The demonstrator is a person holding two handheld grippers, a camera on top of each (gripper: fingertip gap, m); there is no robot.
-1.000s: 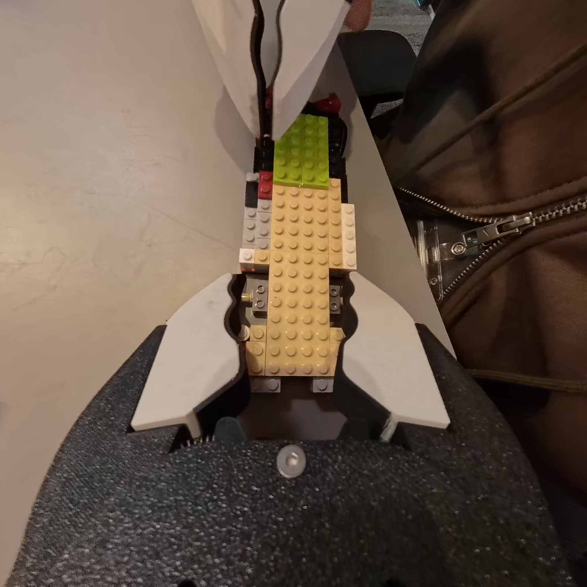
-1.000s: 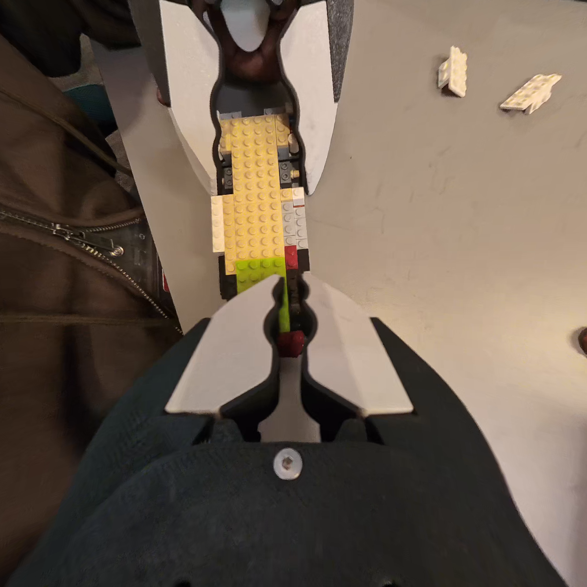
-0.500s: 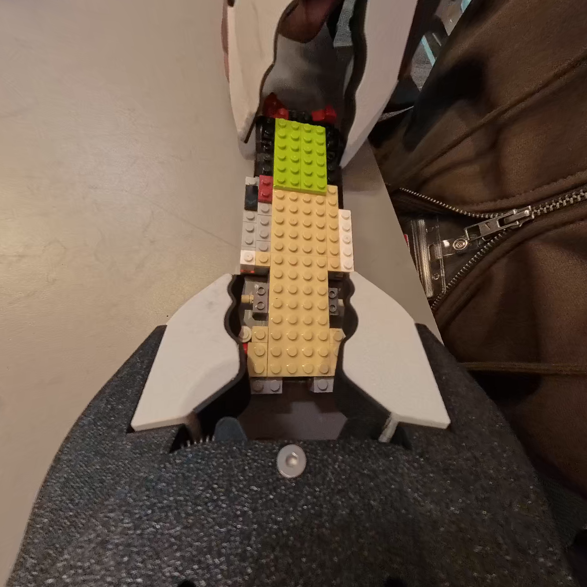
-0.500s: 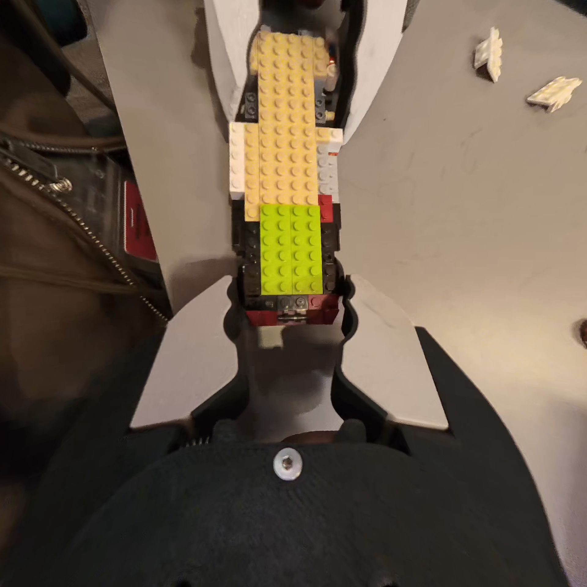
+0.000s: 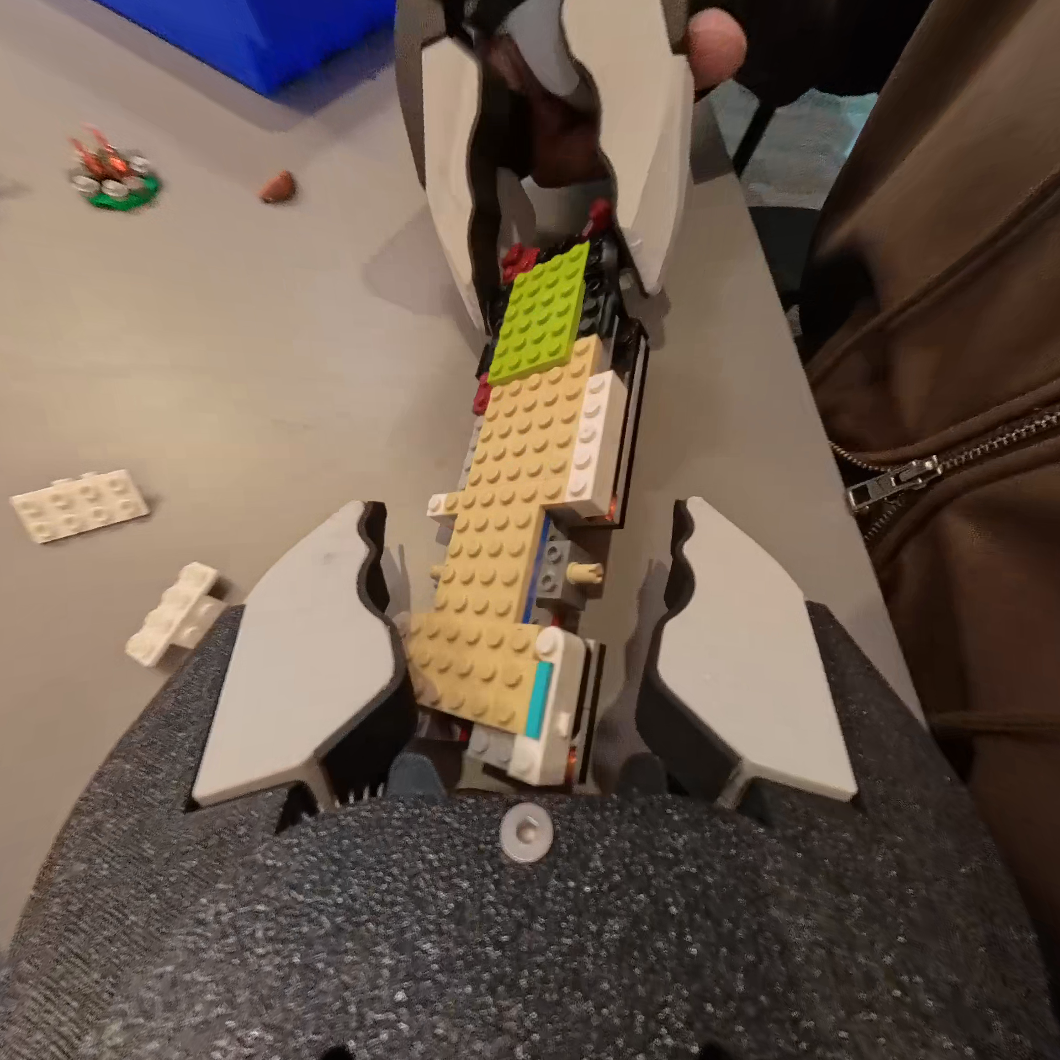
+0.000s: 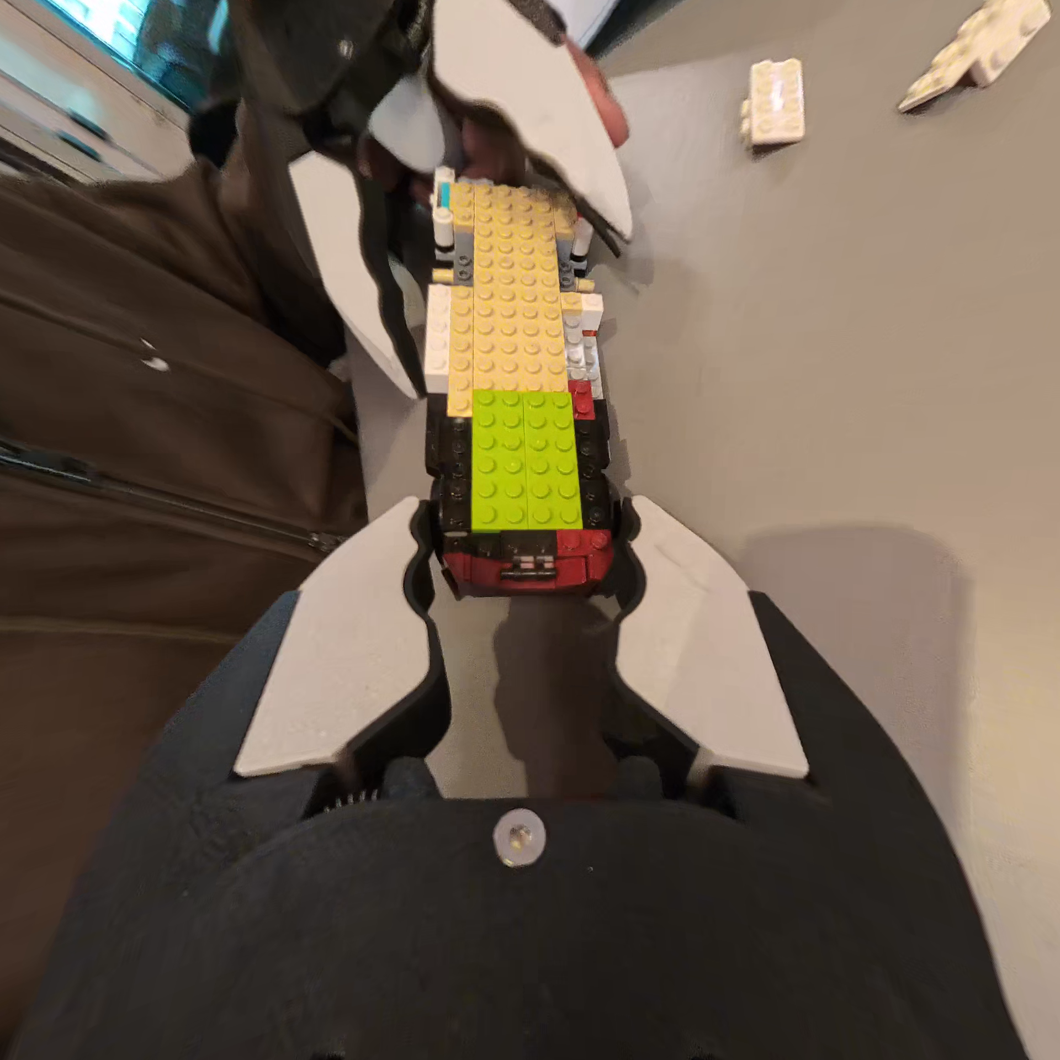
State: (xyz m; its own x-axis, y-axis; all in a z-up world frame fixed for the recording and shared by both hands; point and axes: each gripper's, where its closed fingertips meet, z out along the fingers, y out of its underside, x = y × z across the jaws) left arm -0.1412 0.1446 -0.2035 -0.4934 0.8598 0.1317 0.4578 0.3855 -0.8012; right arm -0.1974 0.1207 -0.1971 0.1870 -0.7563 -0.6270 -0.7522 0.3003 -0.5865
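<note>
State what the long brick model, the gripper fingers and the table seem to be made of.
Brick model: hard moulded plastic, studded, slightly glossy.
Right gripper fingers: matt pale rigid plastic, seemingly with dark wavy rubbery pads.
Table: smooth matt grey surface, perhaps laminate; faintly scuffed.

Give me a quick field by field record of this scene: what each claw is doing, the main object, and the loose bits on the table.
Main object: long brick model, tan studded top, lime green plate, dark red end
Left claw: open, gaps on both sides of the model's tan end
Right claw: closed on the model's black and dark red end
Loose bits: white plates on the grey table
Background: blue box, brown zipped jacket
</note>
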